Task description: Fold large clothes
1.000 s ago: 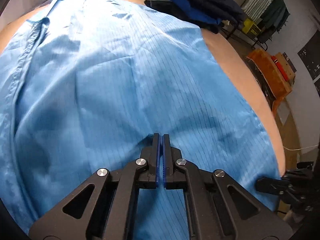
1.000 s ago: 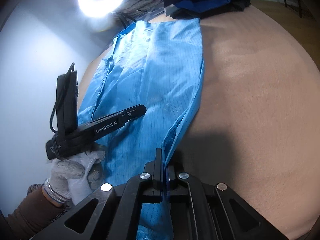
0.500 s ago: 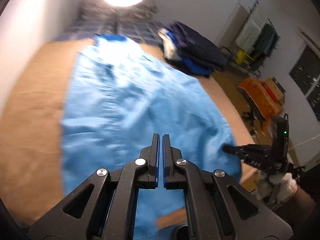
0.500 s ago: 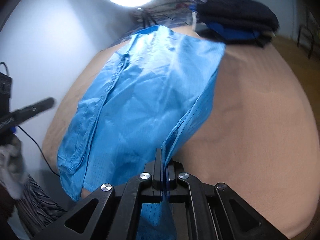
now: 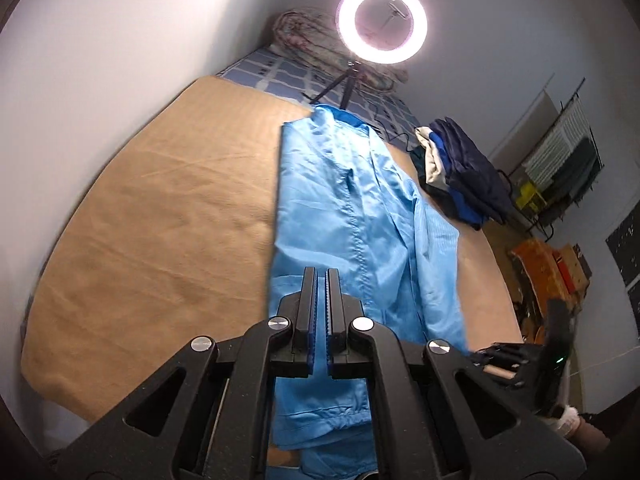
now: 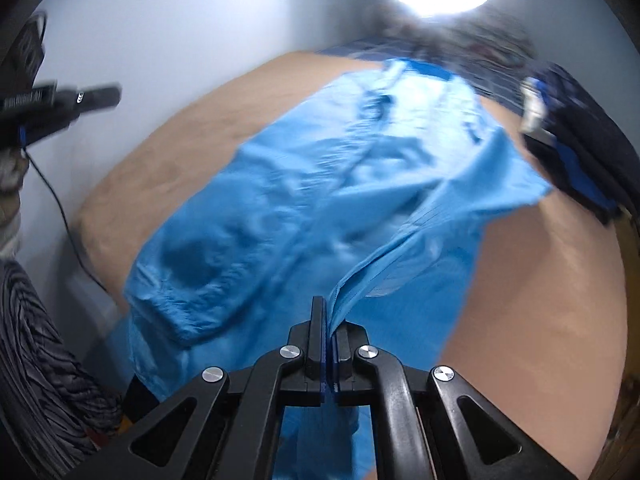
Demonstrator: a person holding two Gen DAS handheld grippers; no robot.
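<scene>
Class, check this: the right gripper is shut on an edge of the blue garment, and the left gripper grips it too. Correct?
Not quite. The left gripper is shut but holds nothing, as the left wrist view shows. The right gripper does pinch the blue garment.

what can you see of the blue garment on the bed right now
The light blue garment looks thin and slightly shiny, with fine pinstripes, a darker blue collar at its far end and a stitched seam down its length. It lies lengthwise on the tan bed cover, wrinkled. The right gripper is shut on one edge, lifting a fold.
</scene>
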